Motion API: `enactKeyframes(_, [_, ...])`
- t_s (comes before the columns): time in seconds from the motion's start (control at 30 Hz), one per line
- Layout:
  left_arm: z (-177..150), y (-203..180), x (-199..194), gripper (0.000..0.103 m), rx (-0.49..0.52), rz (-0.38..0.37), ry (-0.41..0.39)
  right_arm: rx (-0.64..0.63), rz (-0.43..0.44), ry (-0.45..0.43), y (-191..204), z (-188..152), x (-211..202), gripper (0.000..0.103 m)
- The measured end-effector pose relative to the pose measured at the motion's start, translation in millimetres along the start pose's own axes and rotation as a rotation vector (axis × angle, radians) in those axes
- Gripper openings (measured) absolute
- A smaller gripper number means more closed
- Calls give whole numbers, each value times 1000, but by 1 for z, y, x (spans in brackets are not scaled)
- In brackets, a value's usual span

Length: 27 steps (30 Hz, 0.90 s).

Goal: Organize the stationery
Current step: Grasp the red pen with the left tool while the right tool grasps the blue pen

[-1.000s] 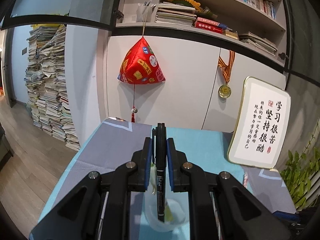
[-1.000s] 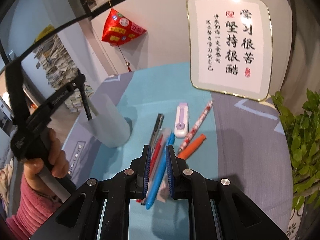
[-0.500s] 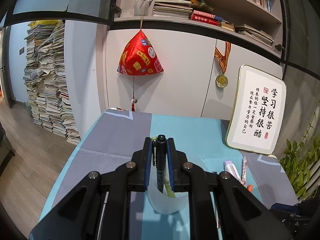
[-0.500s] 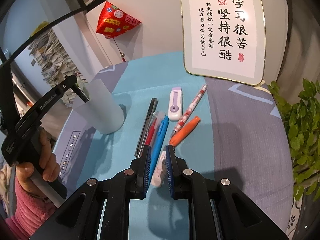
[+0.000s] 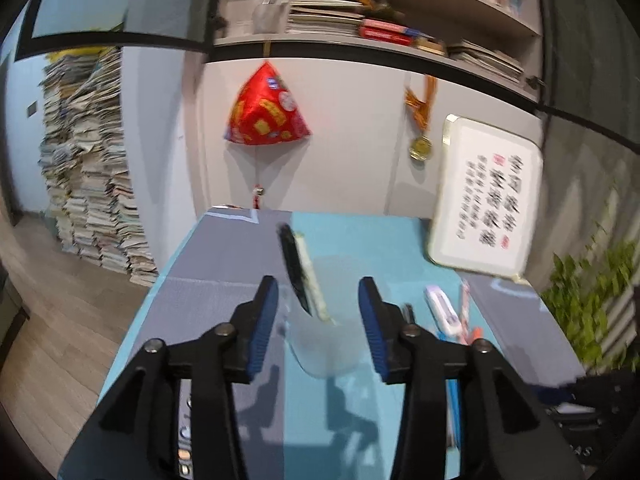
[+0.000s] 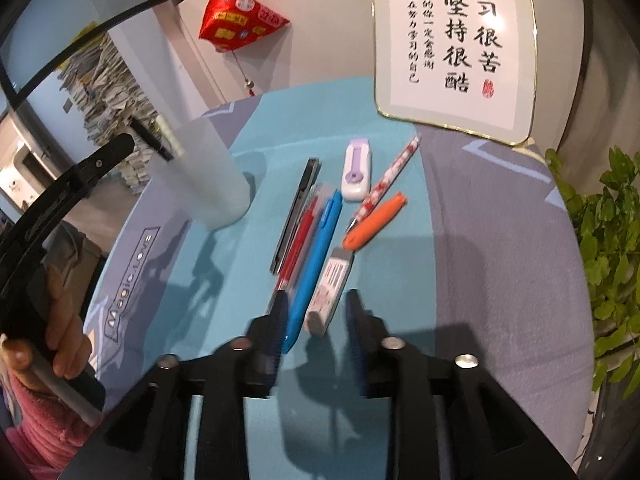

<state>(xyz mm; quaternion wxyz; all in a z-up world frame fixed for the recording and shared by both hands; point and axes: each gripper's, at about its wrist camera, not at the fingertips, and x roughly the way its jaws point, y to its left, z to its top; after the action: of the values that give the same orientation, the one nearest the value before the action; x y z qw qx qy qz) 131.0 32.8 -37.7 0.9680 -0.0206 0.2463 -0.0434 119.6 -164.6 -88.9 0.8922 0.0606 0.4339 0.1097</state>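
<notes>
Black marker now released into cup, left tongs spread apart; right tongs reopened over eraser

L wrist view motion-blurred: framed calligraphy text unreadable, shelf books smeared. Black pen lower end hidden inside frosted cup. R view: red pen partly under blue pen

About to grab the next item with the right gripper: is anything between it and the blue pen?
Nothing visible. The right gripper is open just short of the blue pen, whose near tip lies between its fingers. A pencil-lead box lies close beside it and could be caught too.
</notes>
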Motion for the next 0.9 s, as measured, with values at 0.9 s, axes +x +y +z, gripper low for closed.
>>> enactKeyframes(0.9, [-84,-55,36,36,154,-236,353,6,-120,40,-5,-24,26,16])
